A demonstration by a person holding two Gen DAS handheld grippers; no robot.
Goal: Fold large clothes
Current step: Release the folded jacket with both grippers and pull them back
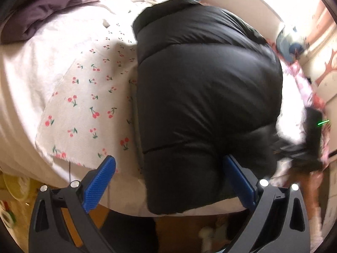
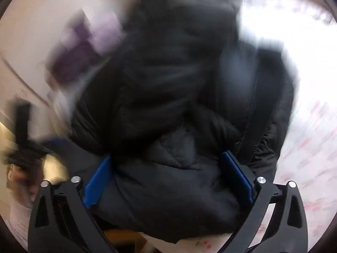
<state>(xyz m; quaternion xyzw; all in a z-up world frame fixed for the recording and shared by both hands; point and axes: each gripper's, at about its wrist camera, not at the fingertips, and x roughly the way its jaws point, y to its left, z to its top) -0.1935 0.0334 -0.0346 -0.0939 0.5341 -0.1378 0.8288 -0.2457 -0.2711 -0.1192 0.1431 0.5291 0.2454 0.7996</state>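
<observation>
**Black puffer jacket on the bed, both claws spread**

While my left claw (image 1: 168, 179) hangs over the near edge of the bed, I see its blue pads (image 1: 99, 184) spread wide apart with nothing pinched between them. The black puffer jacket (image 1: 202, 92) lies on the cherry-print sheet (image 1: 84, 97), bulky and quilted, running from the near edge of the mattress away toward the far side. Its near end bulges up between my left pads; the right-hand pad sits against the fabric, the left-hand pad is over the sheet, just beside the jacket. A purple quilt (image 1: 42, 14) is bunched at the far left corner of the bed. At the right edge of this view I make out a dark, blurred shape with a green light, which I take to be the other claw, though I cannot tell for certain.

From the right wrist camera the picture is heavily smeared. My right claw (image 2: 168, 181) also has its pads (image 2: 238, 177) set wide, and a fold of the jacket (image 2: 168, 97) fills the gap between them. The fabric touches the pads, but they are not pressed together on it. The pale sheet (image 2: 305, 126) shows to the right, and the purple quilt (image 2: 82, 52) is a blur at upper left.
</observation>
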